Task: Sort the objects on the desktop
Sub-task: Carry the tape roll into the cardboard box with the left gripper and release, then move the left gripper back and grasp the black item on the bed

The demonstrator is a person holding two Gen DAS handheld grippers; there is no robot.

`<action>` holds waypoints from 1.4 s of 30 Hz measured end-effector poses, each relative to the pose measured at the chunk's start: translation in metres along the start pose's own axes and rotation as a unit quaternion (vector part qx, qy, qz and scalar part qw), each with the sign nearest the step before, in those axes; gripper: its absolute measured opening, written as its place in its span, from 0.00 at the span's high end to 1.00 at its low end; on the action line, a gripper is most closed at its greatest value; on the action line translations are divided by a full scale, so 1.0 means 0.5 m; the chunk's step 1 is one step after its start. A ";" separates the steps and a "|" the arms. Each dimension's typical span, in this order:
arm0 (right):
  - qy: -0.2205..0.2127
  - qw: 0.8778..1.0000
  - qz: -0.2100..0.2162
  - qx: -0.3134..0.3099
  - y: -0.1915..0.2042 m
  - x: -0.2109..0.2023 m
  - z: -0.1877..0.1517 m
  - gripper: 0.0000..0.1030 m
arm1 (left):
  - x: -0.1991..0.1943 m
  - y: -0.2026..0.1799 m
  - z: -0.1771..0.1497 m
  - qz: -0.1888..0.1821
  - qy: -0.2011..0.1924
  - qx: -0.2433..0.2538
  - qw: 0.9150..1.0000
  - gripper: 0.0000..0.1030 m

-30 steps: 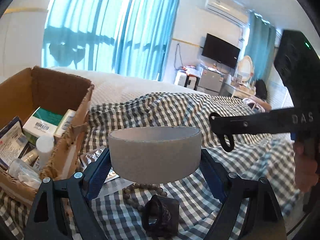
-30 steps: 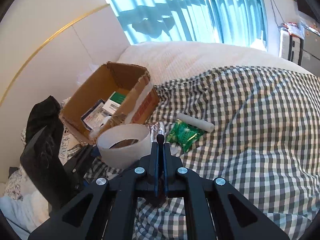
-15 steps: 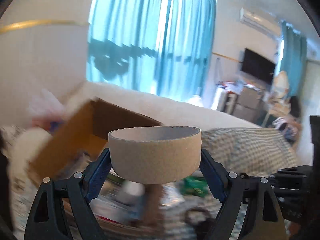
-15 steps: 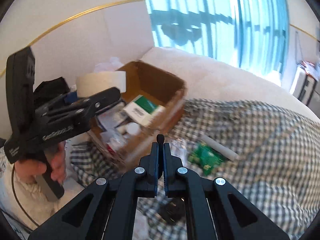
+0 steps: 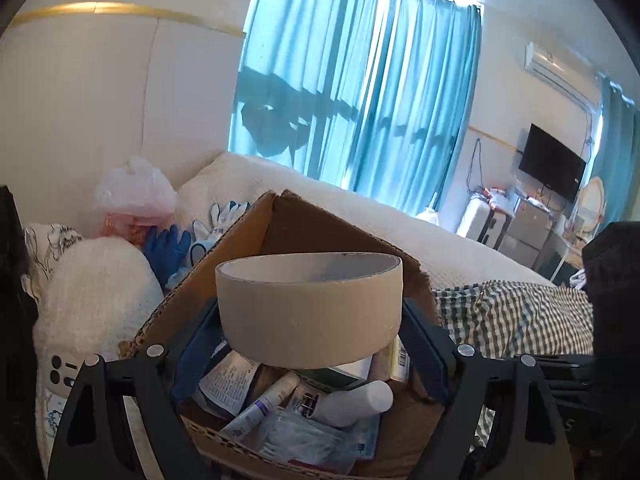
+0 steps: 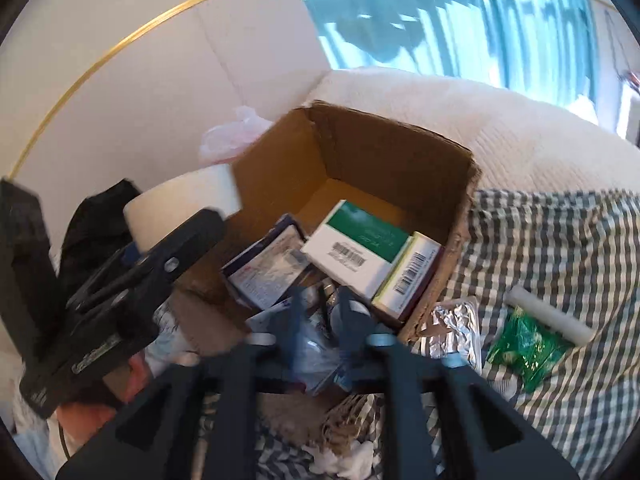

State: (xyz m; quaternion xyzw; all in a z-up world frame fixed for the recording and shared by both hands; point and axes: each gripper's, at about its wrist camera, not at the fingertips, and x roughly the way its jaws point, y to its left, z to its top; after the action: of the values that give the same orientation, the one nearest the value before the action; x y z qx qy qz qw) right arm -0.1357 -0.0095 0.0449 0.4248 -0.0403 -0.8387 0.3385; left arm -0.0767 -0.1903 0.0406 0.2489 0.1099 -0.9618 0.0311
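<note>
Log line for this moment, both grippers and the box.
left gripper: shut on tape roll, above cardboard box | right gripper: jaws opening, nothing between them, over box | on checked cloth: green packet, foil pack

A wide beige roll of masking tape [image 5: 310, 314] is sitting flat, its open core facing up, between the two blue pads [image 5: 420, 344] and hanging above the near left corner of the open cardboard box [image 6: 384, 152]. The box is resting at the edge of the checkered cloth [image 6: 560, 248] and is holding a green-and-white carton [image 6: 356, 242], a white bottle [image 5: 352, 400], a tube [image 5: 260, 404] and leaflets.
</note>
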 end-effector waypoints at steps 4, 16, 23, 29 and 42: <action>-0.009 1.000 -0.027 0.002 -0.011 -0.022 -0.007 0.47 | 0.008 0.024 -0.001 0.016 0.008 -0.030 0.999 0.00; -0.026 0.988 -0.152 -0.011 -0.125 -0.249 -0.095 0.40 | -0.029 -0.096 -0.045 -0.079 0.071 0.008 0.994 0.00; -0.012 0.982 -0.188 0.019 -0.244 -0.310 -0.177 0.29 | -0.019 -0.292 -0.167 -0.173 0.148 0.087 0.970 0.00; 0.015 0.985 -0.163 0.062 -0.314 -0.287 -0.204 0.28 | 0.056 -0.365 -0.278 -0.142 0.231 0.133 0.953 0.00; 0.050 0.984 -0.154 0.074 -0.332 -0.265 -0.223 0.28 | 0.163 -0.412 -0.400 -0.146 0.365 0.189 0.900 0.42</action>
State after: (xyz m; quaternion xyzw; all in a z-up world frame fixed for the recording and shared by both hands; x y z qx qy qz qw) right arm -0.0875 0.2221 0.0056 0.4915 -0.0193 -0.8530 0.1743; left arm -0.0770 0.0553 -0.1291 0.5650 -0.0355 -0.7998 -0.1995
